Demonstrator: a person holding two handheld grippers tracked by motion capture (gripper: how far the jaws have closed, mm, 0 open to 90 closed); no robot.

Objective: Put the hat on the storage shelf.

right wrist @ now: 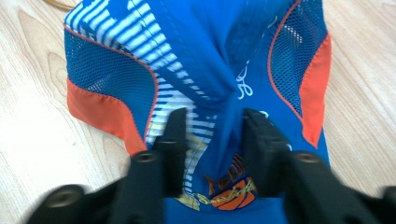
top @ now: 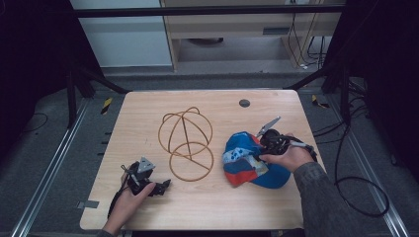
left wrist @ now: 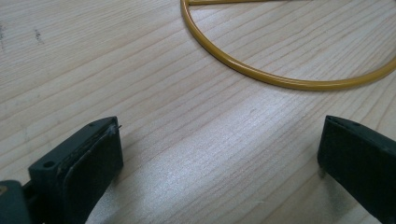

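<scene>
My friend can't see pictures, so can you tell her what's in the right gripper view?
The right gripper pinches a fold of a blue cap between its two black jaws. The cap has mesh panels, orange trim and white stripes, and it lies on a pale wooden table.

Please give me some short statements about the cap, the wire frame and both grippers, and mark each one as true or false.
1. The right gripper pinches a fold of the blue cap. True.
2. The left gripper grips the wire frame. False: its jaws stand wide open over bare table, with the frame's ring ahead of them.
3. The cap sits on top of the wire frame. False: it lies on the table to the right of the frame.
4. The cap has orange panels. True.
</scene>
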